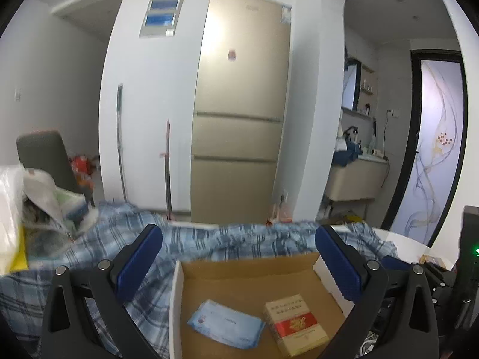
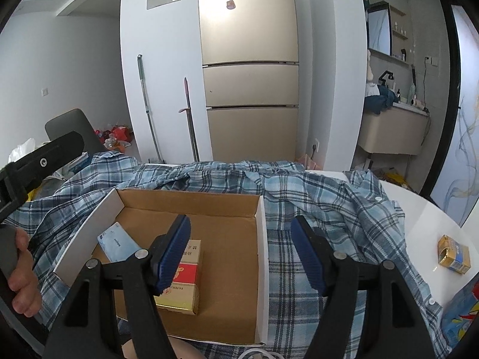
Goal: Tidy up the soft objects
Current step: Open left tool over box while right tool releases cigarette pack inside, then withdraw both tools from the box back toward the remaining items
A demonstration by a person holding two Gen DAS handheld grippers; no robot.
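Observation:
A shallow cardboard box (image 1: 175, 299) (image 2: 260, 239) stands on a blue plaid shirt (image 1: 89, 254) (image 2: 329, 203) that is spread over the table. Inside lie a light blue soft tissue pack (image 1: 226, 327) (image 2: 118, 246) and a red-and-gold carton (image 1: 296, 324) (image 2: 191, 269). My left gripper (image 1: 238, 239) hangs open over the box's far half, nothing between its blue pads. My right gripper (image 2: 239, 224) is open above the box's right wall; its left finger covers part of the carton without gripping it. In the right wrist view the left gripper's body (image 2: 42, 155) and the hand holding it (image 2: 21, 272) show at the left edge.
A small yellow carton (image 2: 453, 254) sits on the white table (image 2: 425, 224) at the right, with a colourful blue package (image 2: 461, 323) near it. Plastic bags (image 1: 45, 197) pile at the left, a grey chair (image 1: 45, 155) behind them. A gold fridge (image 1: 239, 104) stands beyond.

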